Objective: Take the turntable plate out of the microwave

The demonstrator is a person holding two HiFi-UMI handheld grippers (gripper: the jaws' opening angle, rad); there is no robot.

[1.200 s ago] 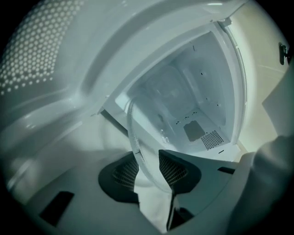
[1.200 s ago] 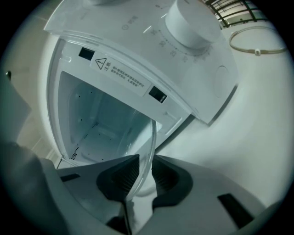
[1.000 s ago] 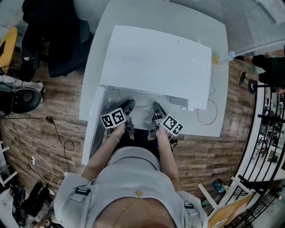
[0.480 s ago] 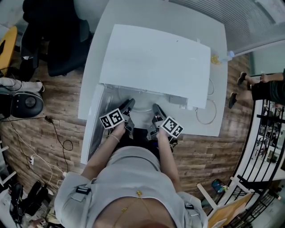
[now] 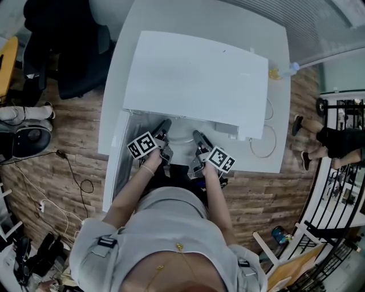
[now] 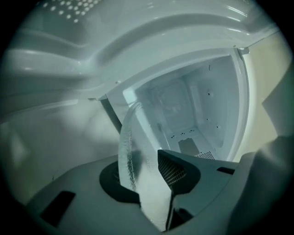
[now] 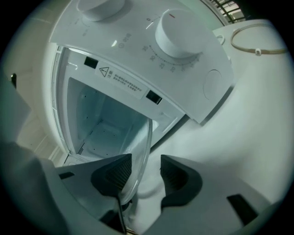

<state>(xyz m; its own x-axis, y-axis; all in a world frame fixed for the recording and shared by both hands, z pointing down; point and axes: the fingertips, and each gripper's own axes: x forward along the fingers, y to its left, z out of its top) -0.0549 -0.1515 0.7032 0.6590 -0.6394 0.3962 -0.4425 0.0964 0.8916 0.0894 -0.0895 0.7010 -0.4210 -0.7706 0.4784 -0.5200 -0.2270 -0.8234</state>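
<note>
The clear glass turntable plate (image 5: 179, 136) is at the mouth of the open white microwave (image 5: 194, 80), held on edge between my two grippers. In the left gripper view the plate (image 6: 138, 151) stands between both pads of my left gripper (image 6: 142, 170), whose jaws have just been closing and now press on it. In the right gripper view the plate's rim (image 7: 143, 147) leans against one pad of my right gripper (image 7: 146, 172). Its jaws have just been opening, and a gap shows on the other side. The empty oven cavity (image 6: 197, 119) lies behind.
The microwave door (image 5: 117, 165) hangs open to the left. The microwave stands on a white table (image 5: 228, 17) with a cable loop (image 5: 265, 145) at its right. Two control knobs (image 7: 177, 32) sit above the cavity. A chair and cables lie on the wooden floor to the left.
My left gripper has shifted a little toward the microwave and rolled. The right gripper has stayed in place. A person at the right edge has walked on.
</note>
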